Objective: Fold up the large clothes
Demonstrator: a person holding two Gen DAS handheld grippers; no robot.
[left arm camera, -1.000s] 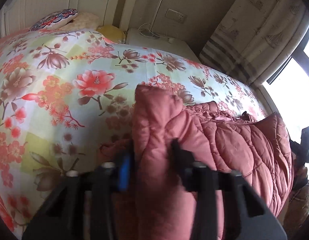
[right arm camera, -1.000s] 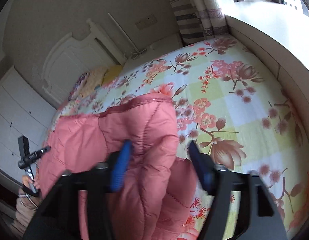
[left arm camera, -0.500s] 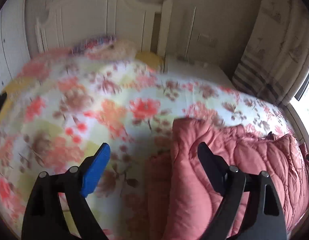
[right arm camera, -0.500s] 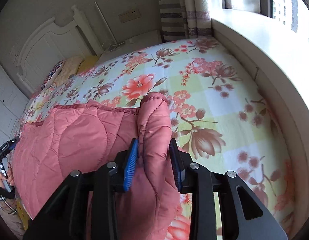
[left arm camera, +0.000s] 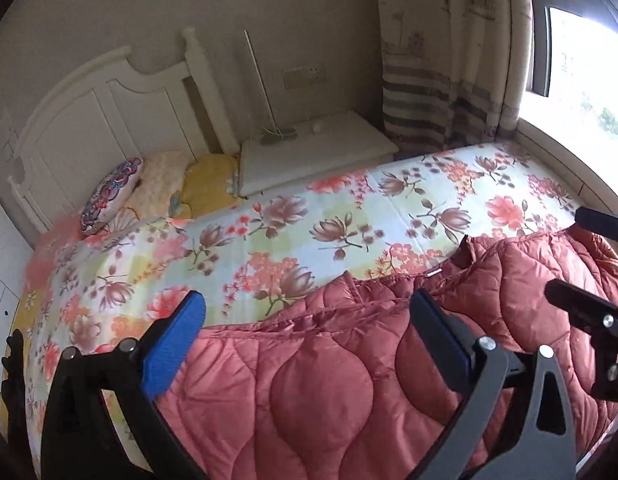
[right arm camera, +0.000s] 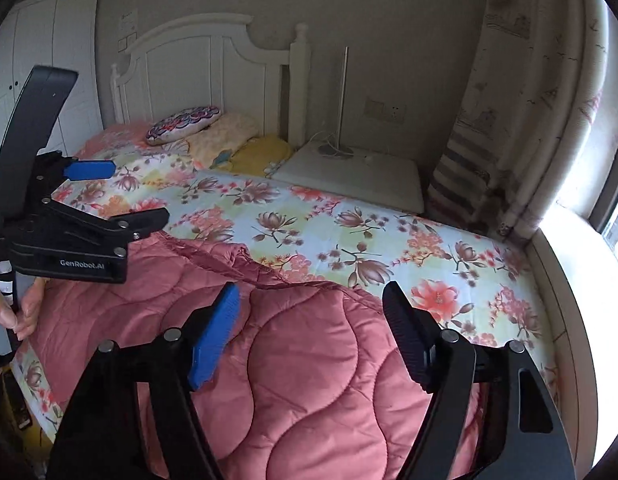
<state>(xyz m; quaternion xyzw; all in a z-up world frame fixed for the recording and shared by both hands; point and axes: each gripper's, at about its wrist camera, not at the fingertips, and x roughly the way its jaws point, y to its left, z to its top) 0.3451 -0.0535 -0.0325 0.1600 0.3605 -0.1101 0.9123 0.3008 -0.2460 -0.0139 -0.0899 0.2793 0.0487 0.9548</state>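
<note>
Both grippers, left gripper (left arm camera: pixel 309 330) and right gripper (right arm camera: pixel 311 316), have just been opening and hang spread above the pink quilted coat (right arm camera: pixel 301 360), nothing pinched between them. It lies folded on the floral bedsheet (right arm camera: pixel 309 220).

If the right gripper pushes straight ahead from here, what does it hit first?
Most likely the pink quilted coat lying on the bed: the right gripper points down at it, jaws just opened and empty. Depth is unclear; the floral bedsheet lies beyond.

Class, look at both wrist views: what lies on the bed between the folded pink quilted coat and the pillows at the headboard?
Only bare floral bedsheet separates the pink quilted coat from the pillows; both wrist views show it.
</note>
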